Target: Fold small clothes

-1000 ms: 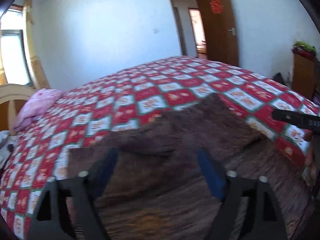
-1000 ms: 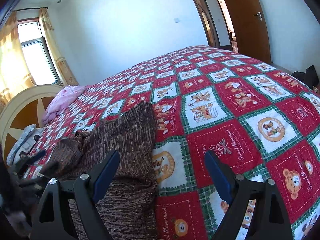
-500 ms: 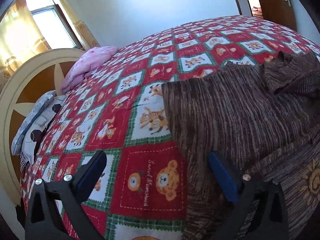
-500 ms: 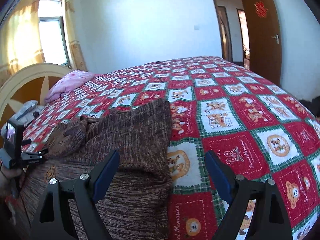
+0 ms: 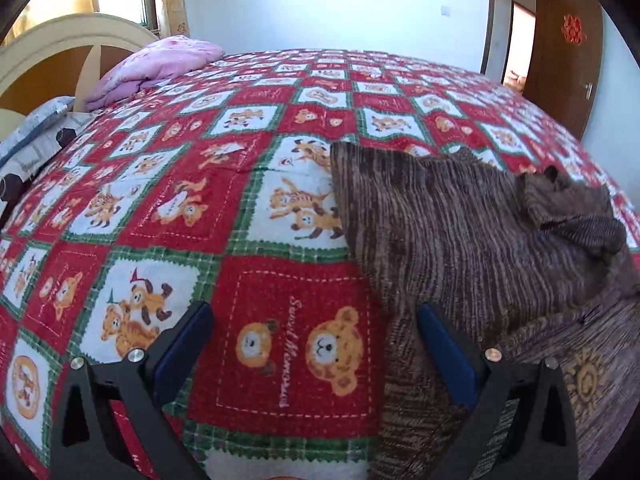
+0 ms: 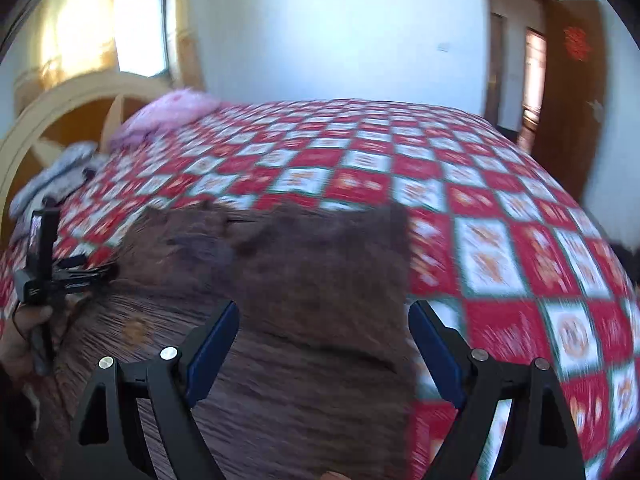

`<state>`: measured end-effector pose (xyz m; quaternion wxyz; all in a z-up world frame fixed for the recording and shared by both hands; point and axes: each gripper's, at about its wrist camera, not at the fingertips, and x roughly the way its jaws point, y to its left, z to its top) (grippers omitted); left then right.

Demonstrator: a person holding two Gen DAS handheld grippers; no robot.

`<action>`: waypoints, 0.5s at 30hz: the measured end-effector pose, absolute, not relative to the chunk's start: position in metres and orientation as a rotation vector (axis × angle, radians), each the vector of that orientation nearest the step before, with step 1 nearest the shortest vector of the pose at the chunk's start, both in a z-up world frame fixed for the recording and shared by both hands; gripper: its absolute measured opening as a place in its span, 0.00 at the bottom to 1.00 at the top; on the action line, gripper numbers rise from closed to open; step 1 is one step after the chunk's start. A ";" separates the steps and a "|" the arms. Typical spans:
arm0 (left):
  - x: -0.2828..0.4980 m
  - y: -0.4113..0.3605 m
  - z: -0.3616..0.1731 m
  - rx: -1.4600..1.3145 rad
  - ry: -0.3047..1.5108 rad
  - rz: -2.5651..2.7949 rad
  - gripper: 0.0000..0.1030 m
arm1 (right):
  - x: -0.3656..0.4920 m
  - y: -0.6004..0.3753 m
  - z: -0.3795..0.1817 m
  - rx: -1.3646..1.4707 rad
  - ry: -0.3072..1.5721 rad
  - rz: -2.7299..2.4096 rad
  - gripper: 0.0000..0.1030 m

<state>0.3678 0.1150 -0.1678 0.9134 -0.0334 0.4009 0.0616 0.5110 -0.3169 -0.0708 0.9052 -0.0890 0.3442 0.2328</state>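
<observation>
left gripper [image 5: 310, 344]: jaws wide, nothing clamped | right gripper [image 6: 324, 340]: jaws wide, nothing clamped, tilted downward

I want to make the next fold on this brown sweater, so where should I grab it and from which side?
Take the sweater by its far left corner, the straight edge lying flat on the quilt. Come in with the left hand-held gripper from the quilt side, low, one finger sliding under the edge. That corner is a thin single layer; the bunched sleeve to the right is thick and would probably drag unevenly.
</observation>
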 end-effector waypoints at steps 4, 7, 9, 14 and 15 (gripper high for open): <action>0.363 0.122 -0.167 -0.113 0.800 0.127 1.00 | 0.529 -0.242 -0.067 -0.313 0.715 0.531 0.80; 0.365 0.124 -0.169 -0.129 0.814 0.119 1.00 | 0.546 -0.197 -0.077 -0.357 0.760 0.557 0.78; 0.367 0.123 -0.169 -0.120 0.817 0.120 1.00 | 0.551 -0.176 -0.087 -0.401 0.780 0.575 0.78; 0.365 0.126 -0.170 -0.139 0.807 0.109 1.00 | 0.559 -0.147 -0.115 -0.556 0.807 0.520 0.72; 0.365 0.127 -0.169 -0.145 0.803 0.106 1.00 | 0.561 -0.149 -0.117 -0.576 0.798 0.490 0.57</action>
